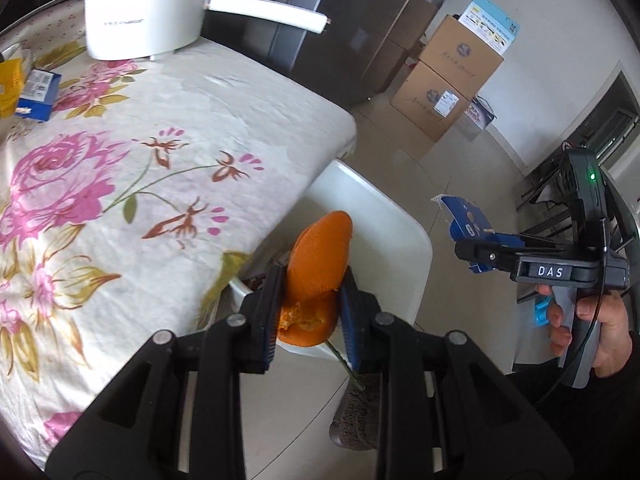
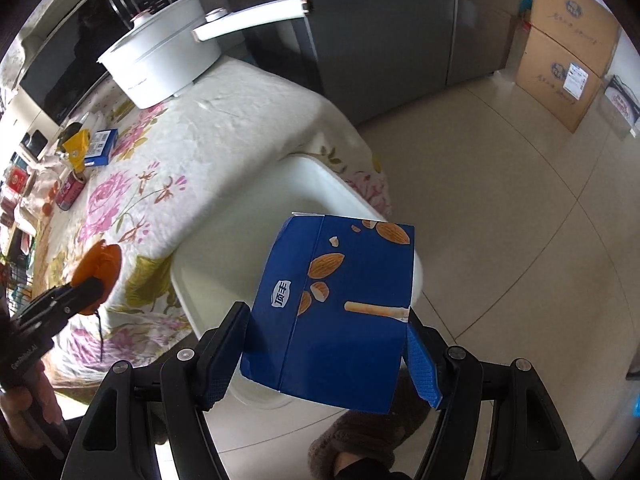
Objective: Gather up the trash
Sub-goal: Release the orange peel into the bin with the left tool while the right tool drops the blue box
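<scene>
An orange peel (image 1: 316, 276) with a thin stem is pinched in my left gripper (image 1: 310, 304), which is shut on it just past the table's edge, over the near rim of the white bin (image 1: 384, 216). The same peel (image 2: 98, 266) shows at the left of the right wrist view. My right gripper (image 2: 326, 348) is shut on a blue almond snack box (image 2: 336, 304), held above the white bin (image 2: 240, 248). From the left wrist view that right gripper (image 1: 476, 256) hangs to the right with the blue box (image 1: 466, 220) in its jaws, a hand on its handle.
A floral cloth covers the table (image 1: 120, 184). A white pot (image 1: 140, 8) with a long handle stands at its far end, a small blue carton (image 1: 36, 94) and yellow packet near it. A red can (image 2: 70, 190) sits further left. Cardboard boxes (image 1: 448, 76) are stacked on the tiled floor. A slipper (image 2: 360, 436) is below.
</scene>
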Motion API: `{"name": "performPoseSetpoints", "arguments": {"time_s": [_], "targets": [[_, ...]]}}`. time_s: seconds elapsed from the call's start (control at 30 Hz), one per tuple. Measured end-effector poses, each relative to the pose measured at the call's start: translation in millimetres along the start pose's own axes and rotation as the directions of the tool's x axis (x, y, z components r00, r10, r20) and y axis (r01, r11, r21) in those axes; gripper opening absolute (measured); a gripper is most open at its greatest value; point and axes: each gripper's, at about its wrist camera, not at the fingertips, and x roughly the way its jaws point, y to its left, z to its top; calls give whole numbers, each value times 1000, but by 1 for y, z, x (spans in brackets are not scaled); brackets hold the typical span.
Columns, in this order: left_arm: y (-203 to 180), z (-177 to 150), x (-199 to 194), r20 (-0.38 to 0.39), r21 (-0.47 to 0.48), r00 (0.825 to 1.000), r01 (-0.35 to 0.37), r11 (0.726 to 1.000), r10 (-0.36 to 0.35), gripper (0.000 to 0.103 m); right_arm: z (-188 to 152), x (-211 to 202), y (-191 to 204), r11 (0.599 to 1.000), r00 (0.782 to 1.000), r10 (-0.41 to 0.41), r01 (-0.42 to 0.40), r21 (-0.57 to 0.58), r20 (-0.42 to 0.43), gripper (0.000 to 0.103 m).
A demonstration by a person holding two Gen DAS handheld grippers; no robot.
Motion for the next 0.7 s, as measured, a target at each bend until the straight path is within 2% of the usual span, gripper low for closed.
{"name": "performPoseSetpoints", "arguments": {"time_s": [0.2,0.27,0.33,0.37,0.4,0.53,0.7], "targets": [[-14,5,22,2,41,1000,6,999,-6,31,1,-1,-16,1000,1000,-2,2,20,0,74],[-15,6,23,26,48,999,-30,998,29,34,2,0,-19,1000,1000,-1,1,23,0,74],[-15,6,23,40,47,998,-52,998,51,53,3,-1,-21,1000,1000,0,0,25,0,74],[-14,7,21,47,37,996,-75,996,73,70,4,-1,-22,1000,1000,0,0,25,0,74],[-13,7,20,61,30,994,-94,995,92,77,4,-1,-22,1000,1000,1,-1,26,1,74],[-7,8,11,50,18,990,-133,991,132,83,6,-1,-20,1000,1000,2,-2,23,3,74],[4,6,5,33,2,984,-176,984,176,84,8,1,-10,1000,1000,4,-4,10,2,74]]}}
